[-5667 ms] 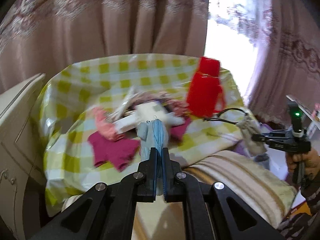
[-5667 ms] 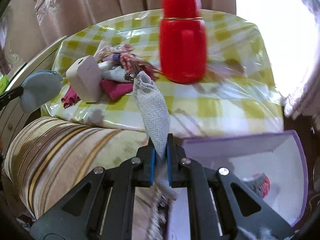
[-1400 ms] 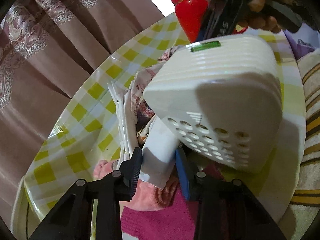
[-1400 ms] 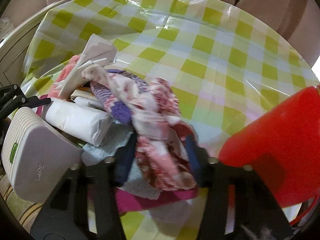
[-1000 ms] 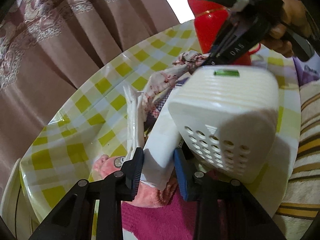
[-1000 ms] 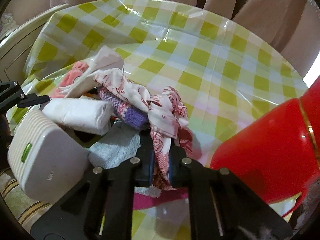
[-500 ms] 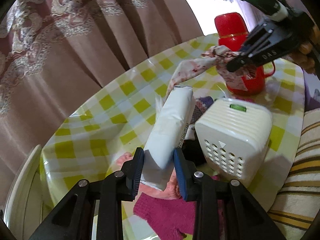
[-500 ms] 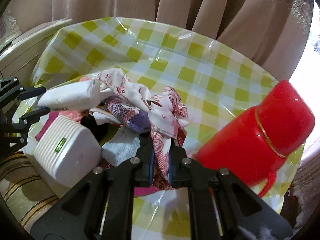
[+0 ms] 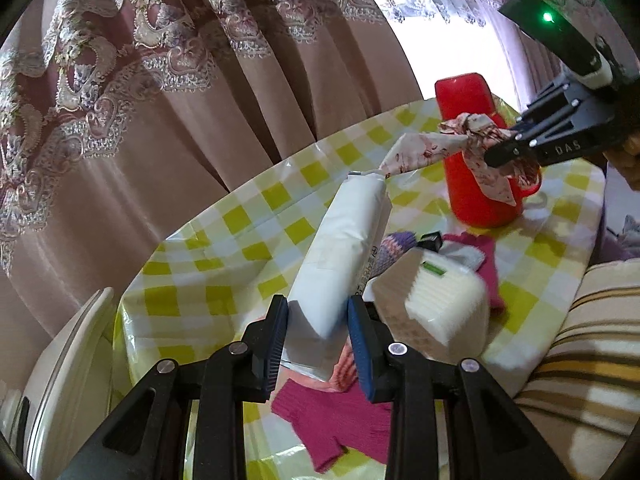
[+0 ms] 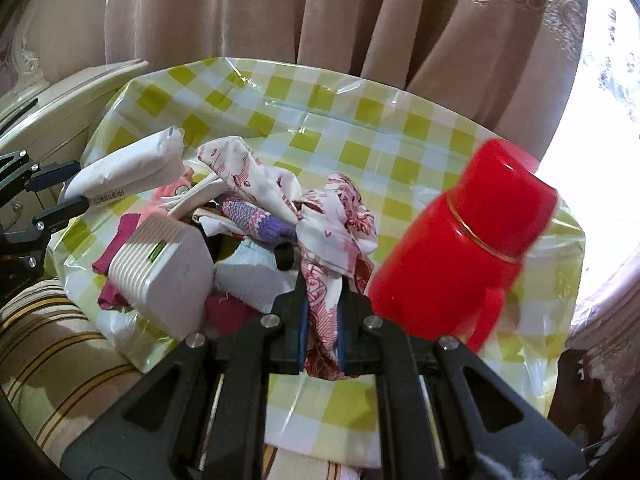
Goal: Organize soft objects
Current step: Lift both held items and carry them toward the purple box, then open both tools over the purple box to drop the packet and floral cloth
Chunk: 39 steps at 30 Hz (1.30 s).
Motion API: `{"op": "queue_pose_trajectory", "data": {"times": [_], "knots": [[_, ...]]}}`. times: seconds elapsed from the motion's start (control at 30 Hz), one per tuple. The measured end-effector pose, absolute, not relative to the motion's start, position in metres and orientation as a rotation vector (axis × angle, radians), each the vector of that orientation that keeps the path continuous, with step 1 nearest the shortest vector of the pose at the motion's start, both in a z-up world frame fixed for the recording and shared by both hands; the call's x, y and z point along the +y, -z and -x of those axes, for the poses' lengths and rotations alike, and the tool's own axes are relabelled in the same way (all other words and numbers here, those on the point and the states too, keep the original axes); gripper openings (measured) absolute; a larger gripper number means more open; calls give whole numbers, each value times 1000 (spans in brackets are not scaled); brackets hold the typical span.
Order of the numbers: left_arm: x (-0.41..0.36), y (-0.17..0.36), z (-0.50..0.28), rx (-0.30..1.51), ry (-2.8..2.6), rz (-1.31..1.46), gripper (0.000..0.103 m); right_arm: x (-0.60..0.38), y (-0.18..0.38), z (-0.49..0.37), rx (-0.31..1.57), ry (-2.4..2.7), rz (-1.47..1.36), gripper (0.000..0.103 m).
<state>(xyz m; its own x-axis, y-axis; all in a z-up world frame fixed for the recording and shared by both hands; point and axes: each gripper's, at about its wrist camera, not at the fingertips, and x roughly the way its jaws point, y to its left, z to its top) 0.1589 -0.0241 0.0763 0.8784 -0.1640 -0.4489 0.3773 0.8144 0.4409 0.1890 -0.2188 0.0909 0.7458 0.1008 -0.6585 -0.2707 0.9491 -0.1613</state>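
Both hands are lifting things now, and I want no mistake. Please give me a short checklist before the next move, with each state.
1. Left tongs grip white pack: ok.
2. Right tongs grip patterned cloth: ok.
3. Cloth free of the pile: cannot tell.
4. Pack off the table: ok.
5. Red flask upright, clear of cloth: cannot tell.
6. Drop-off place visible: not ok.

The right claw [image 10: 322, 326] pinches a red-printed white cloth [image 10: 320, 224] beside a red flask [image 10: 464, 256] on the checked tablecloth [image 10: 360, 128].
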Motion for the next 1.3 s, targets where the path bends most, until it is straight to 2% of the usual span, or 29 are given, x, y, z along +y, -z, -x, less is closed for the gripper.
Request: {"op": "queue_pose_trajectory", "data": {"times": [0.53,0.83,1.3], "knots": [[-80,-100,-100,471,365,-398,32,-310,-82,-97,744,-108,80,13],[-140,-97,-68,578,526,-295,32,-378,-73,-43,757,3,-36,13],[-215,-75,-36,706,624,-331,32,-470,-46,13,821,198,-146,13]]}}
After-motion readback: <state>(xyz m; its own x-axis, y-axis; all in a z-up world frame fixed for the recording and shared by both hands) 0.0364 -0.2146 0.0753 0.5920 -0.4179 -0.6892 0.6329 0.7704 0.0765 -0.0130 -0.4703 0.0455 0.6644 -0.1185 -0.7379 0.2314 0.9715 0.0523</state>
